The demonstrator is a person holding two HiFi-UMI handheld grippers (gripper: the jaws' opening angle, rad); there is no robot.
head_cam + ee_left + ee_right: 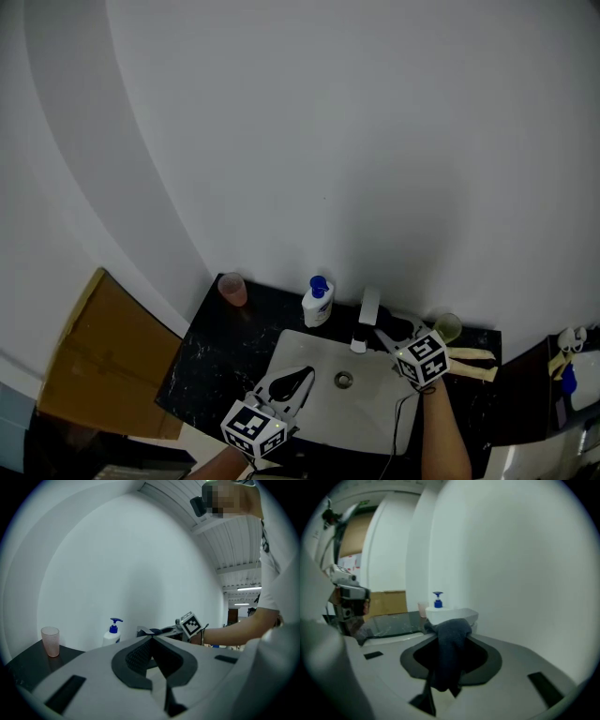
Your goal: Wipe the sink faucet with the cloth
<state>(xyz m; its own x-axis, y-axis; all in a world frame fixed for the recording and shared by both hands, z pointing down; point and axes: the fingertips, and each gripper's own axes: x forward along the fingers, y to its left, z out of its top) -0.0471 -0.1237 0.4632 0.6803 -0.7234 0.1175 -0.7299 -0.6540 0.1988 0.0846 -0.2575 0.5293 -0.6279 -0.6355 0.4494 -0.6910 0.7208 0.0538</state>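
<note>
At the back of the sink (375, 414), the white faucet (367, 317) stands rigid, its spout running out over the basin toward me. My right hand-held gripper (387, 337) is clamped on the dark cloth (449, 653), which seems to touch the faucet's top and hangs limp, long axis downward. I judge it soft and light, best pinched at a bunched fold. My left hand-held gripper (151, 641) has its 2 jaws together, with nothing between them.

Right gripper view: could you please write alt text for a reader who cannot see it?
The right gripper holds a dark cloth between its jaws, the cloth's top end bunched at the white faucet just ahead. Behind stand a blue-pump bottle and a dark counter by a white wall.
</note>
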